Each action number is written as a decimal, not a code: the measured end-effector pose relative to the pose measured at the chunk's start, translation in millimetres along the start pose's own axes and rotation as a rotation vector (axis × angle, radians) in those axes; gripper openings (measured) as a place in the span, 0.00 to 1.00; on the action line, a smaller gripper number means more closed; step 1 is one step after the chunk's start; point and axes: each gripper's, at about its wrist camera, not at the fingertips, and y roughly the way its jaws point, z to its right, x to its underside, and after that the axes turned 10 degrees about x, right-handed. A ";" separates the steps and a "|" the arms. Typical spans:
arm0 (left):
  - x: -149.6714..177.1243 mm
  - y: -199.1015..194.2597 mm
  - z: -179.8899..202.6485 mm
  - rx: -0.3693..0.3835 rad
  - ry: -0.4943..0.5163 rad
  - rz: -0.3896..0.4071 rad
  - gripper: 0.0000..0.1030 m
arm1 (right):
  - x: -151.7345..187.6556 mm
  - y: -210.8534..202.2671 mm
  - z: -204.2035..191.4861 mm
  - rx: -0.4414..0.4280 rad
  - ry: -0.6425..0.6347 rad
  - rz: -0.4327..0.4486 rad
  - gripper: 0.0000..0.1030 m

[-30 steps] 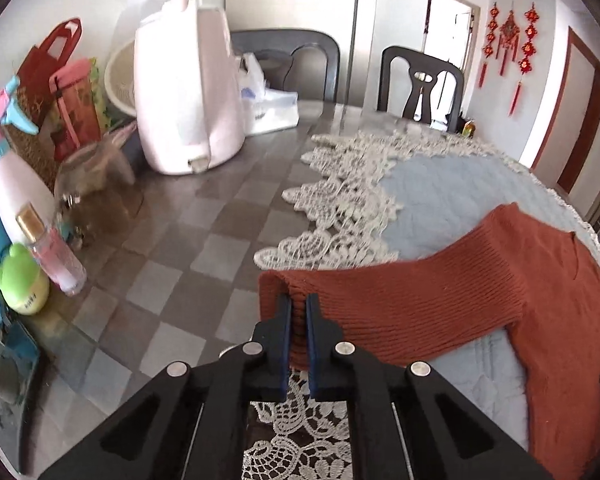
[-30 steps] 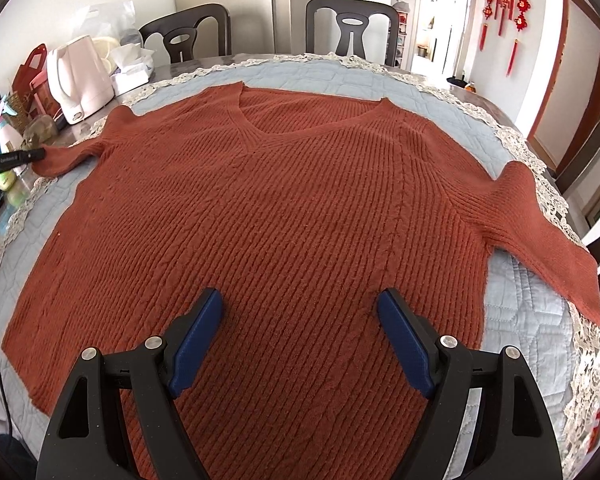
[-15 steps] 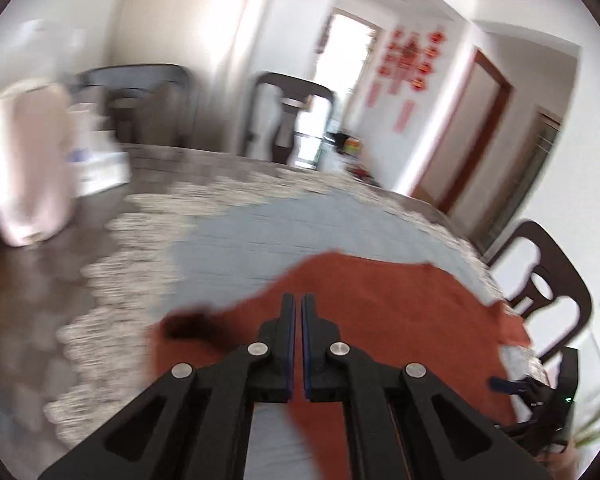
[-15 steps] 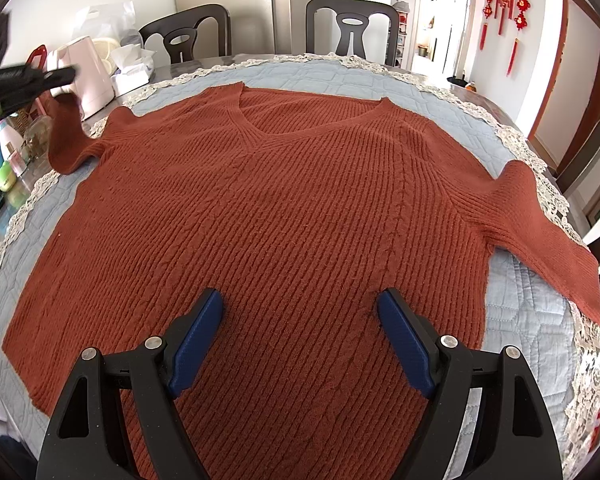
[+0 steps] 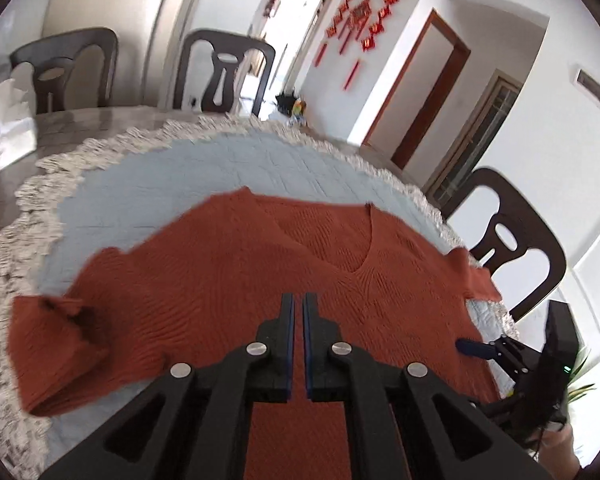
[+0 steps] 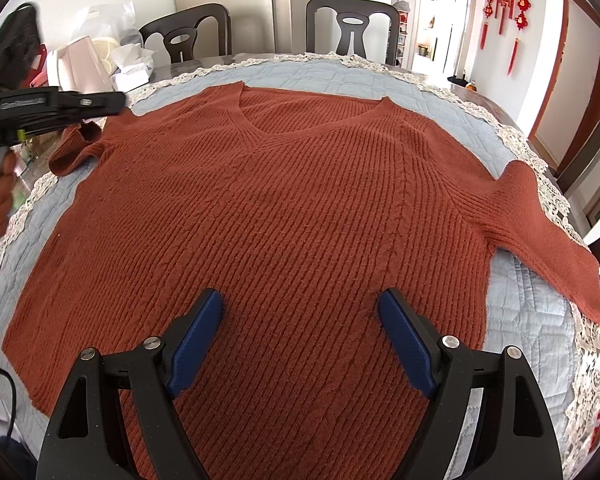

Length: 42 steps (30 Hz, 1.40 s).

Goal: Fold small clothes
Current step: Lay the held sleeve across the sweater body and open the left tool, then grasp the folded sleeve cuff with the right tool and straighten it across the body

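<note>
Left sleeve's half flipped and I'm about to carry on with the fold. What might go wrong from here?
1. The rust-red knit sweater's left sleeve lies crumpled with its cuff curled; folding on could trap that lump.
2. The left gripper looks shut on nothing, so the sleeve needs regripping.
3. The open right gripper sits low over the sweater's body and could drag the knit, wrinkling it against the blue quilted cloth.

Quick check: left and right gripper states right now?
Left gripper: shut, gripping nothing.
Right gripper: open, empty, over the rust-red ribbed knit sweater.

The sweater's [image 6: 300, 216] lower hem is hidden behind the right gripper's fingers [image 6: 404, 340].
</note>
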 end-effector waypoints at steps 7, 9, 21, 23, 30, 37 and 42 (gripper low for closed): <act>12.7 -75.8 -20.0 -0.168 0.010 0.149 0.37 | -20.8 -14.4 -11.3 -0.114 0.032 0.023 0.79; 19.2 -91.1 -27.5 -0.238 0.011 0.179 0.51 | -34.9 -19.0 -25.0 -0.174 0.027 0.045 0.79; 65.0 -116.8 -82.1 -0.369 -0.090 0.141 0.55 | -125.7 29.4 -172.0 -0.601 -0.044 -0.049 0.63; 67.9 -118.0 -82.4 -0.366 -0.085 0.142 0.55 | -136.9 47.4 -189.3 -0.657 -0.007 -0.108 0.63; 70.3 -120.8 -83.2 -0.347 -0.074 0.141 0.55 | -154.2 75.4 -207.4 -0.756 0.137 -0.232 0.42; 63.7 -113.0 -80.9 -0.322 -0.075 0.141 0.55 | -165.9 54.5 -180.5 -0.685 0.151 -0.123 0.05; 49.7 -94.4 -67.9 -0.267 -0.056 0.137 0.55 | -172.2 30.1 -129.8 -0.614 0.175 0.004 0.05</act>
